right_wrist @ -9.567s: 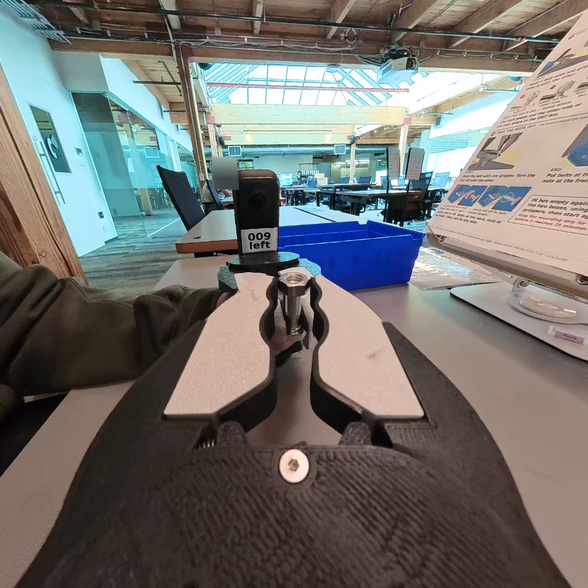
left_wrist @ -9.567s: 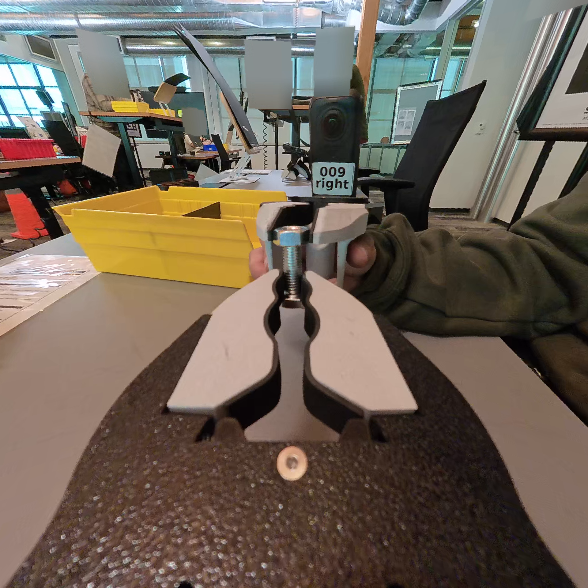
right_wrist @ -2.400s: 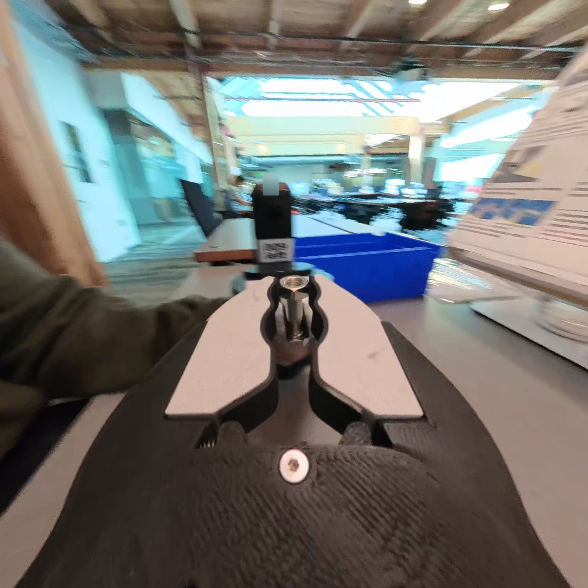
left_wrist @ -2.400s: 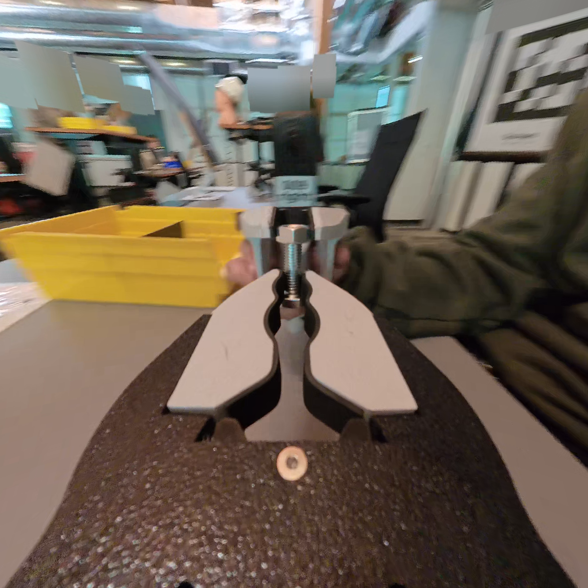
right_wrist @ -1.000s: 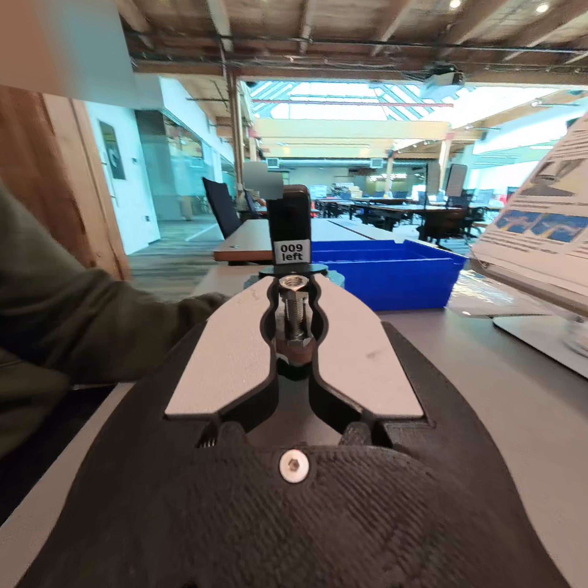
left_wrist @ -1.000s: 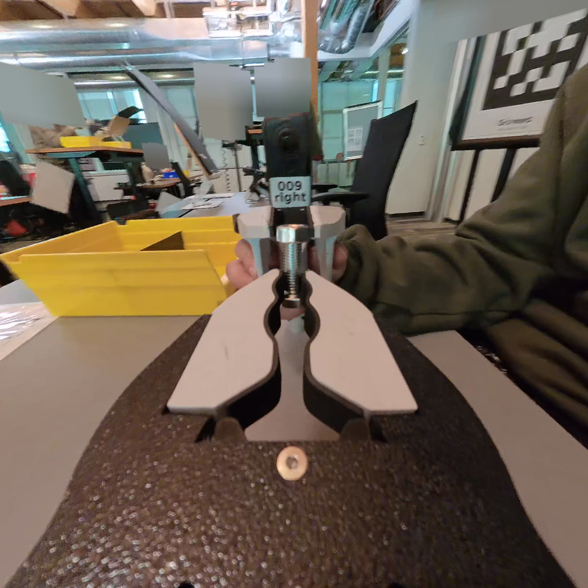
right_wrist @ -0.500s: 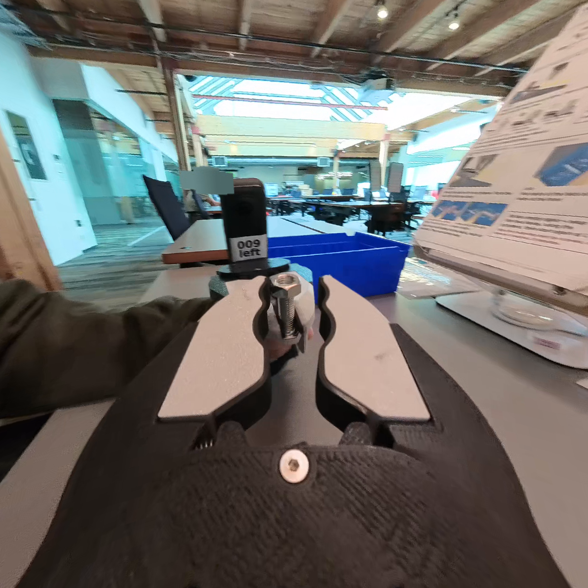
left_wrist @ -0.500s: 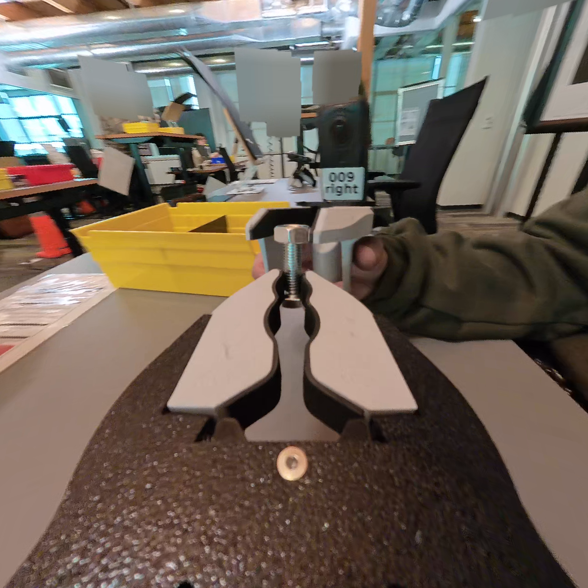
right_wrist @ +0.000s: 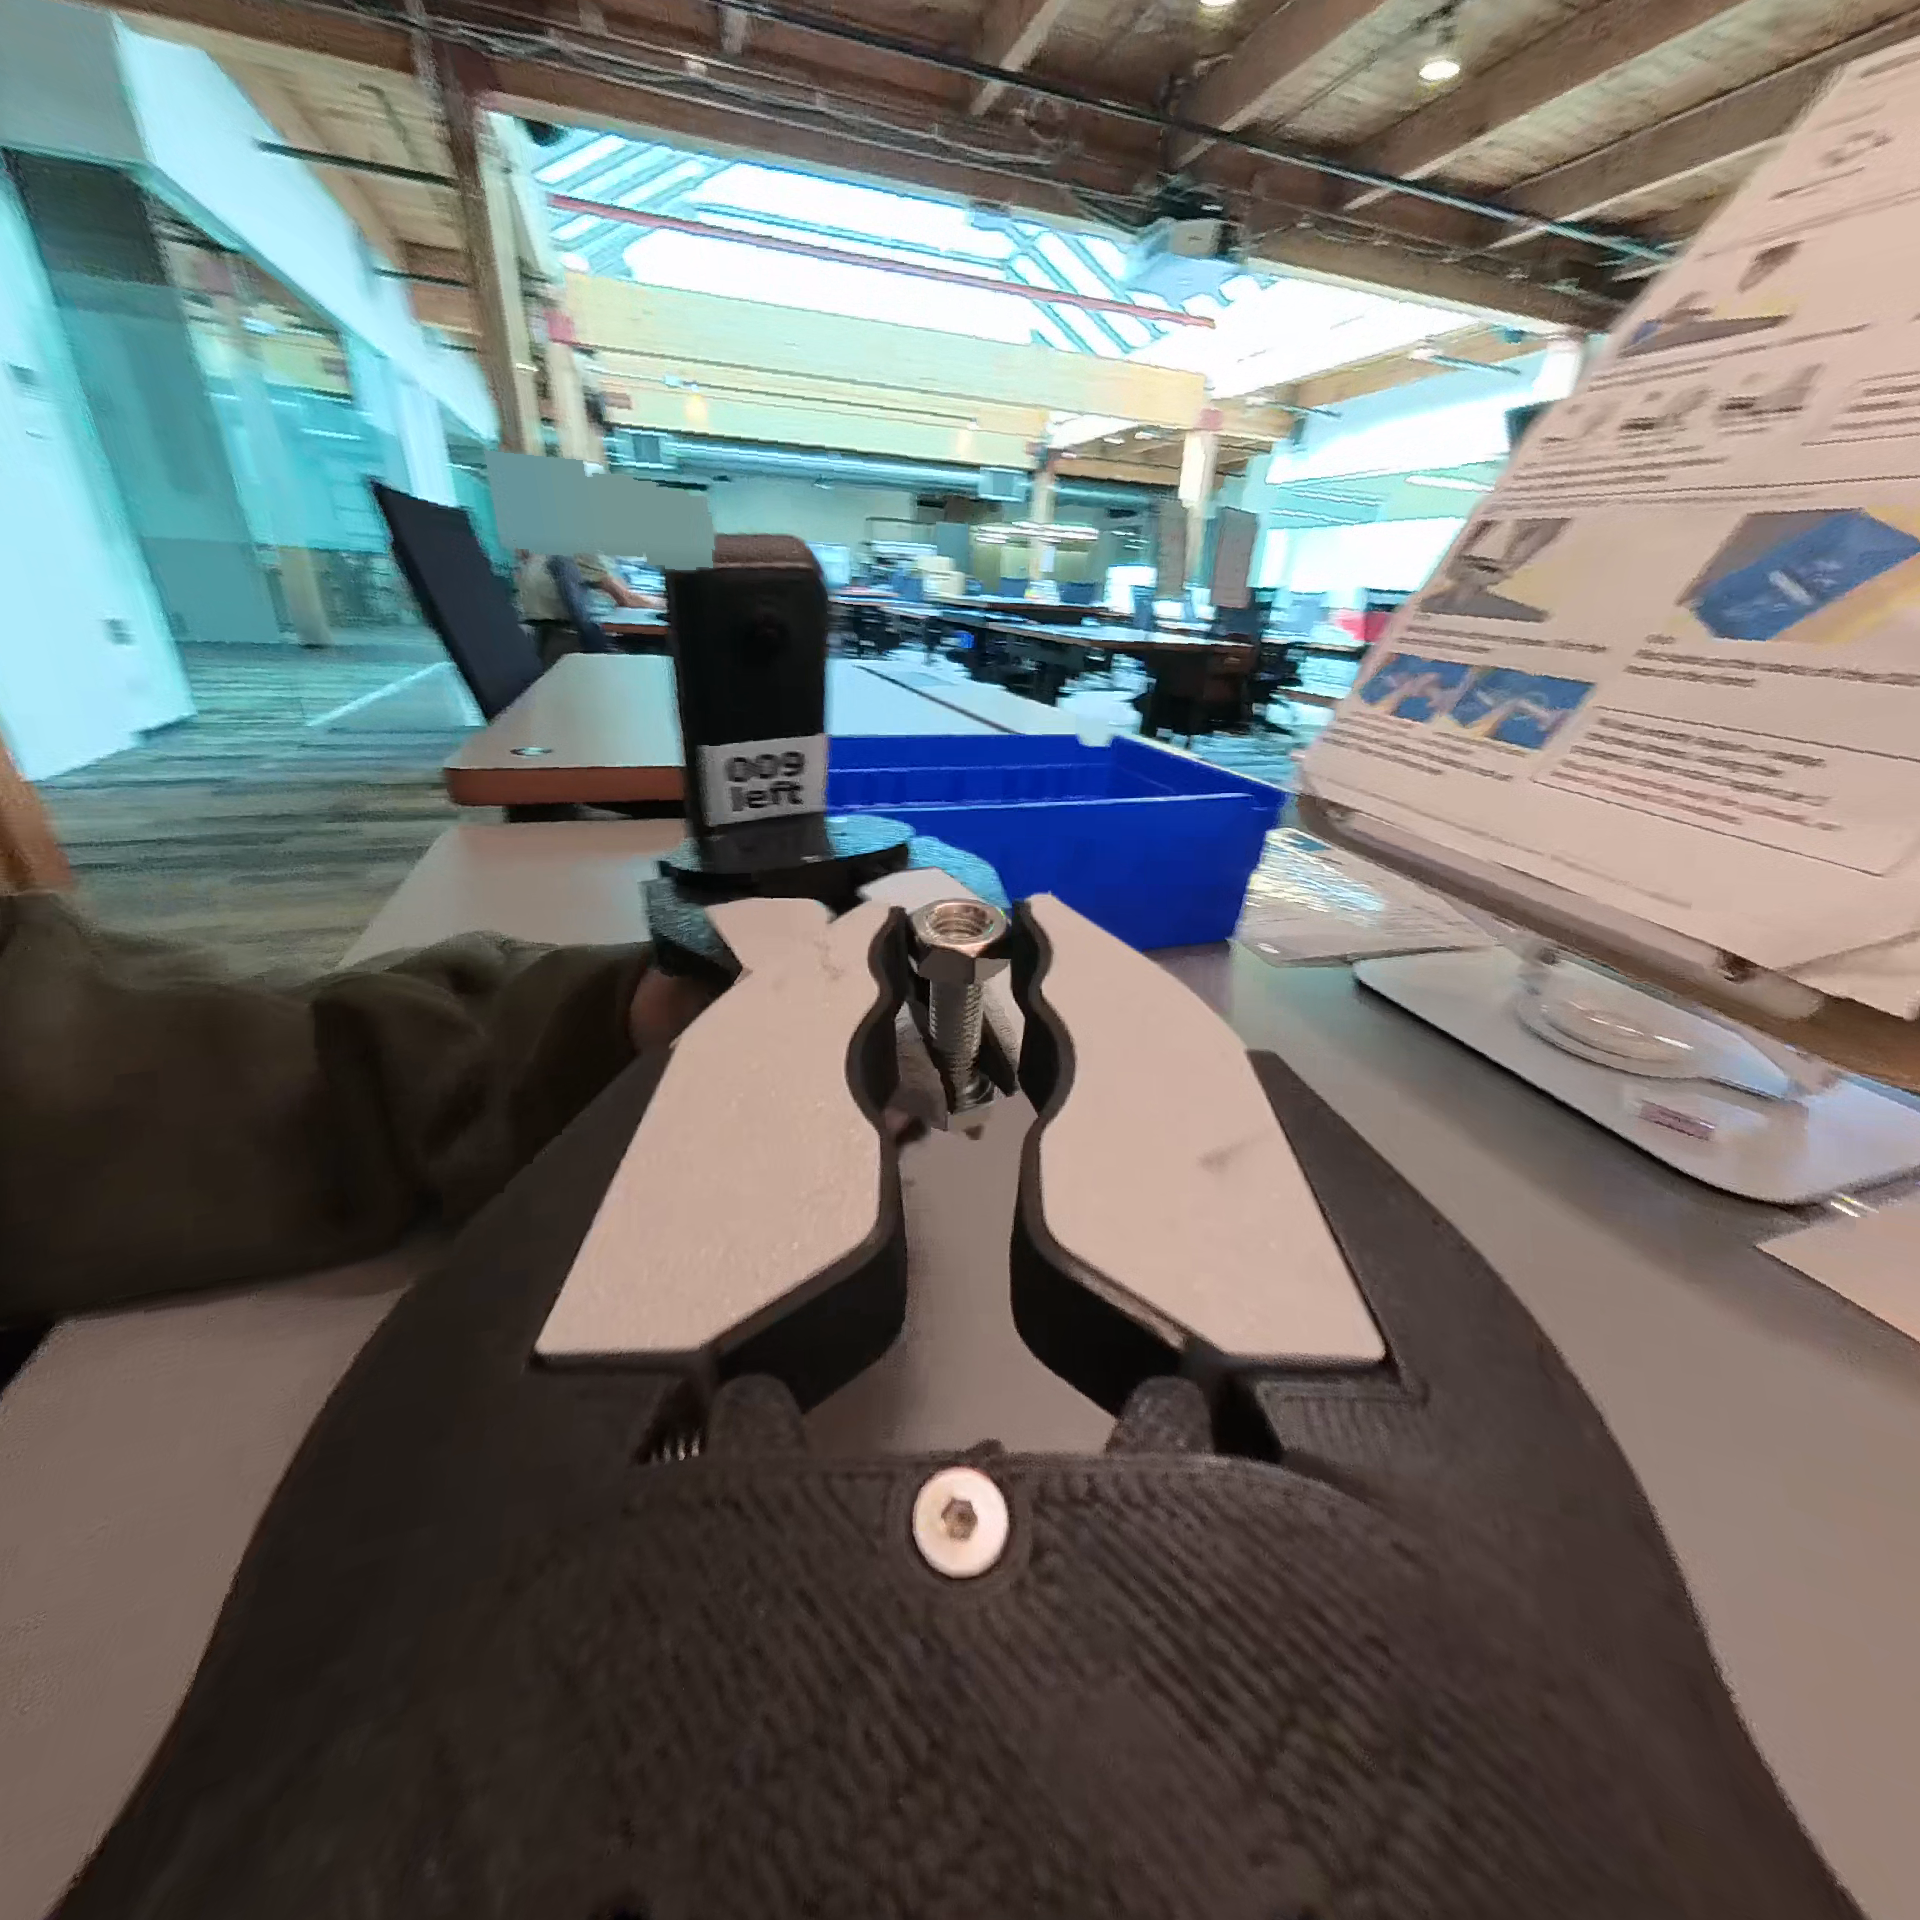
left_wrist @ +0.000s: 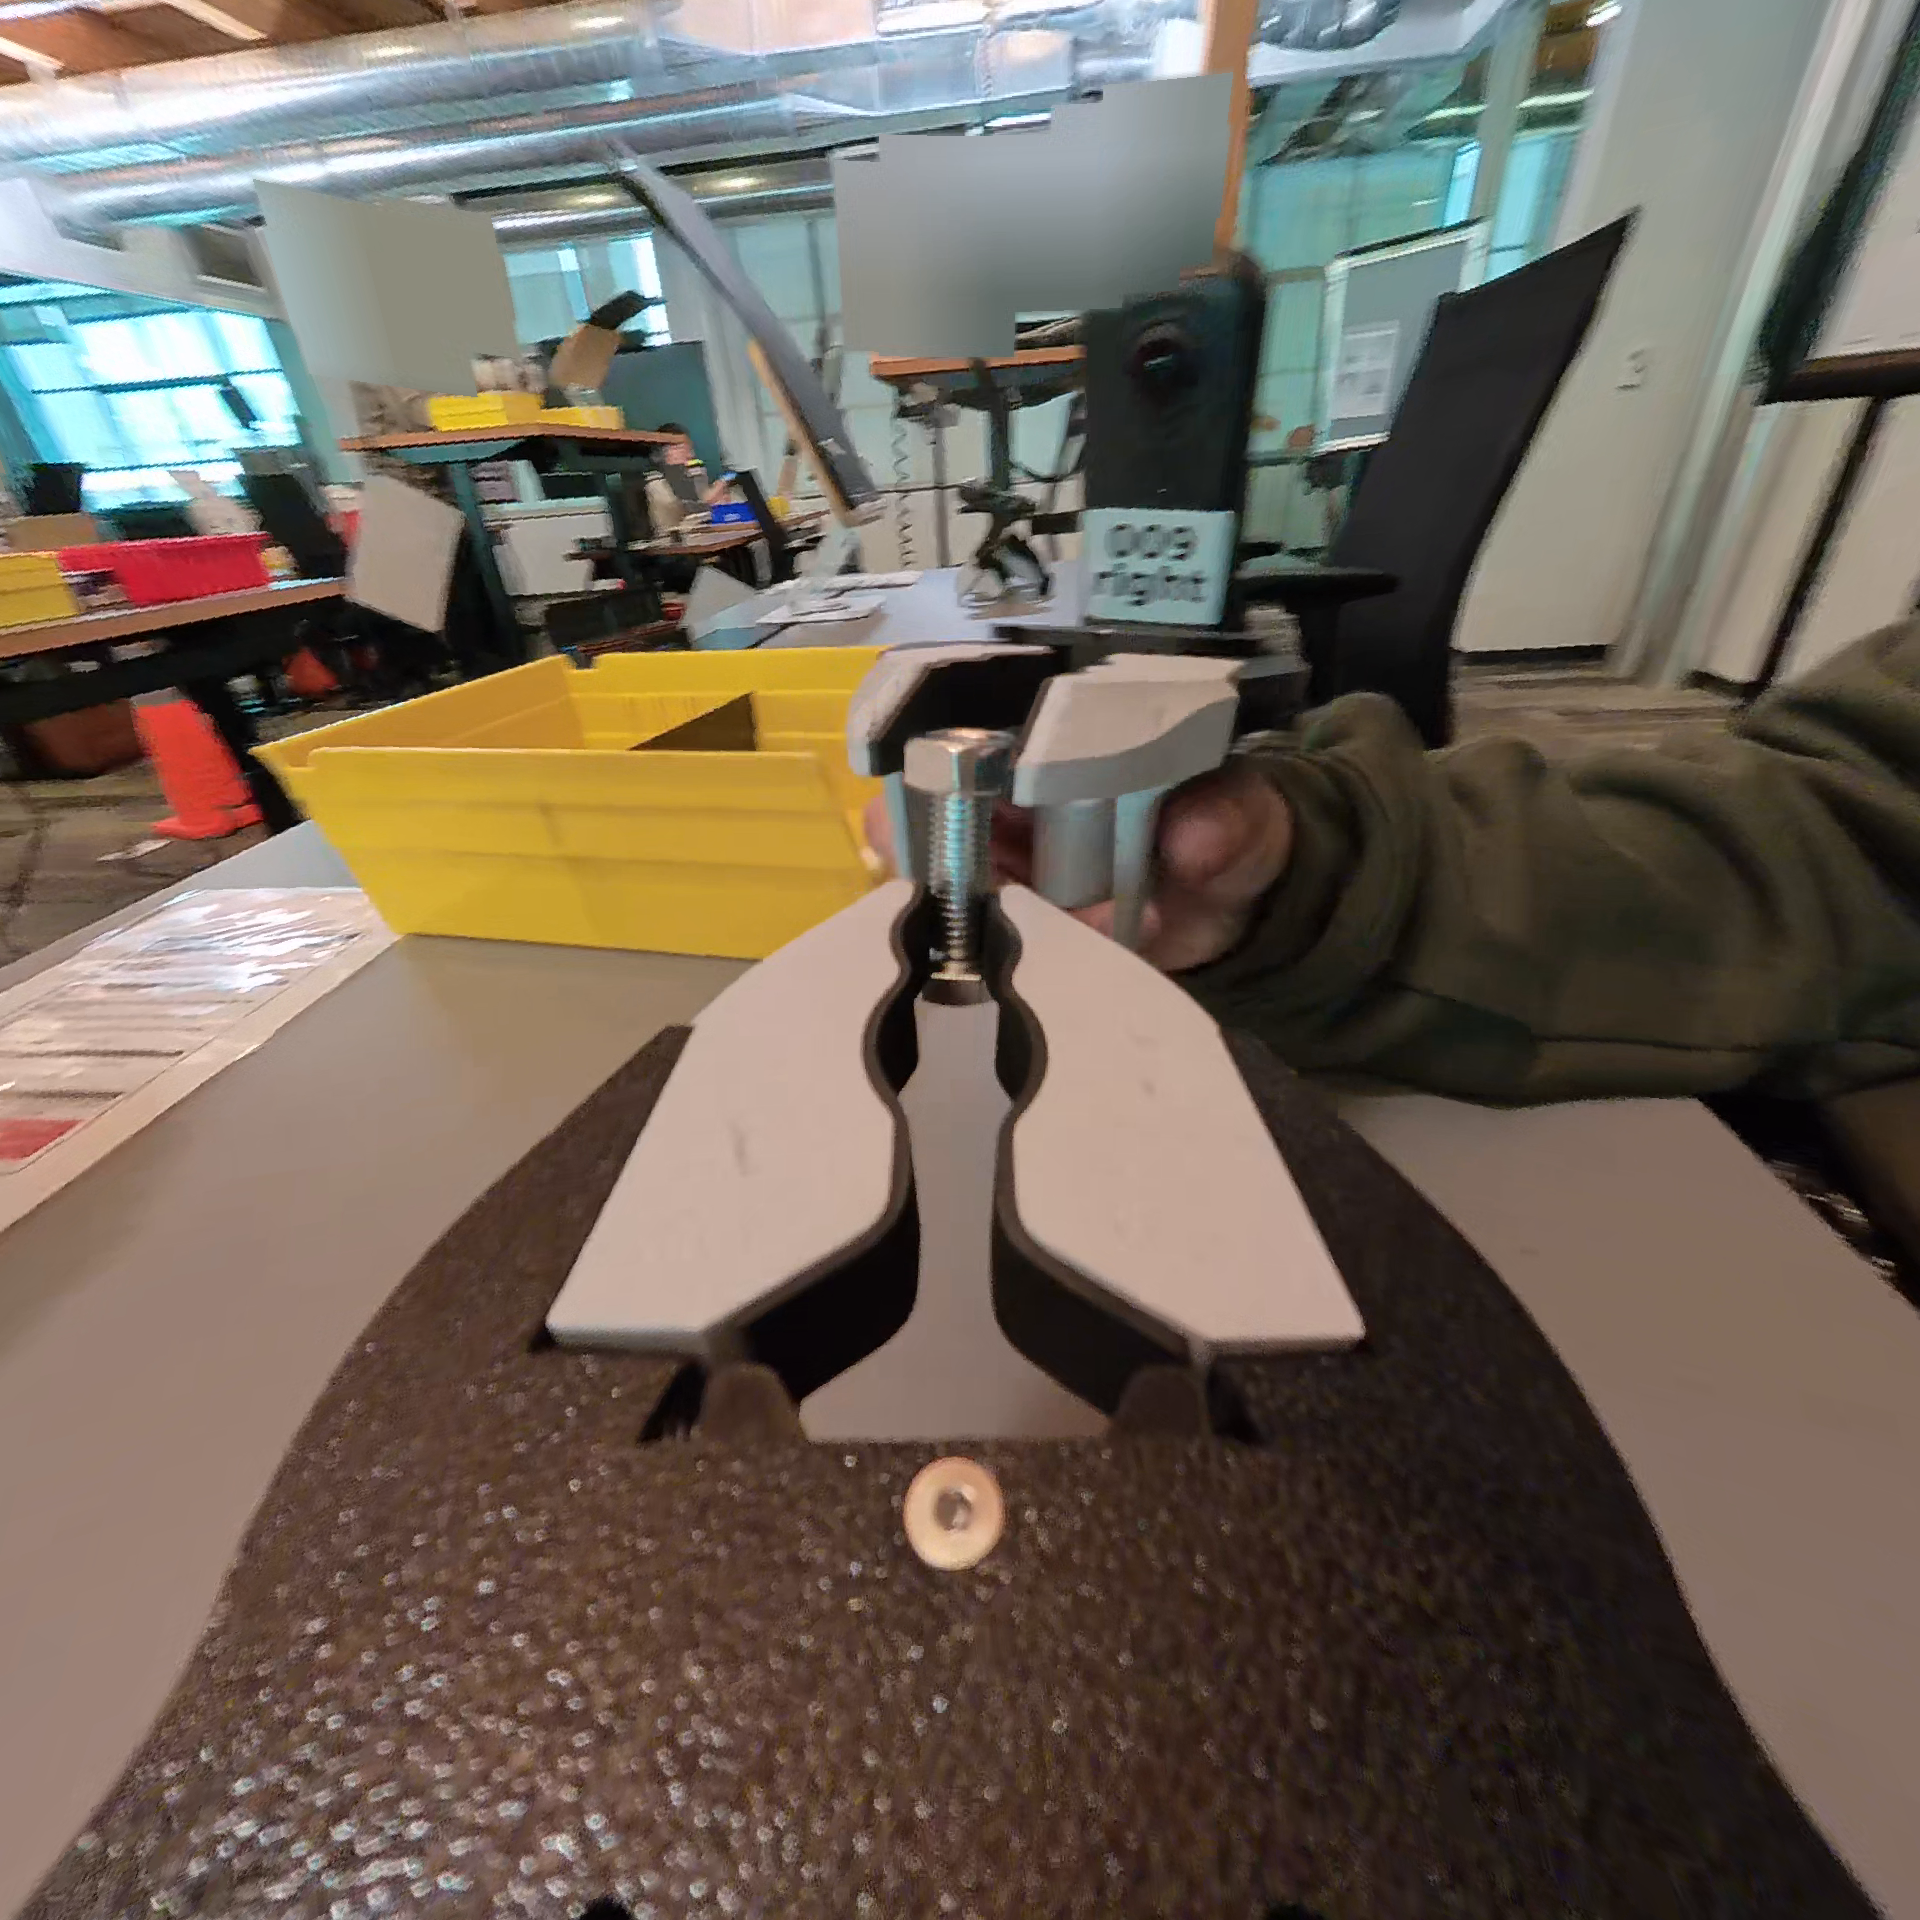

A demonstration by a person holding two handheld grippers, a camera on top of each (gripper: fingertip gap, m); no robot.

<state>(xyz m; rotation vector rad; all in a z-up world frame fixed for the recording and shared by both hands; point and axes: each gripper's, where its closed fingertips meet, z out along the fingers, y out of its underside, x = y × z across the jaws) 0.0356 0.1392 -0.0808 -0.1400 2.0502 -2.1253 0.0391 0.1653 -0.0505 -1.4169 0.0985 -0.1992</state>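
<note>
steel hex bolt [left_wrist: 954, 831] pinched upright at its threaded end by left gripper [left_wrist: 954, 935] fingers; right gripper [right_wrist: 951, 971] fingers spread around the nut [right_wrist: 953, 933] (not gripping), above grey table [left_wrist: 312, 1091], yellow bin [left_wrist: 582, 831] beyond.

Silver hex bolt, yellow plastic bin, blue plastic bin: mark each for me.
Silver hex bolt [left_wrist: 958, 831], left wrist view, on its threaded shank.
Yellow plastic bin [left_wrist: 582, 842], left wrist view, on its near outer wall.
Blue plastic bin [right_wrist: 1132, 862], right wrist view, on its near outer wall.

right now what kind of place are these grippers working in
Probably an open-plan workshop office: a grey worktable with a yellow parts bin and blue parts bin, rows of desks behind, exposed ceiling ducts.
</note>
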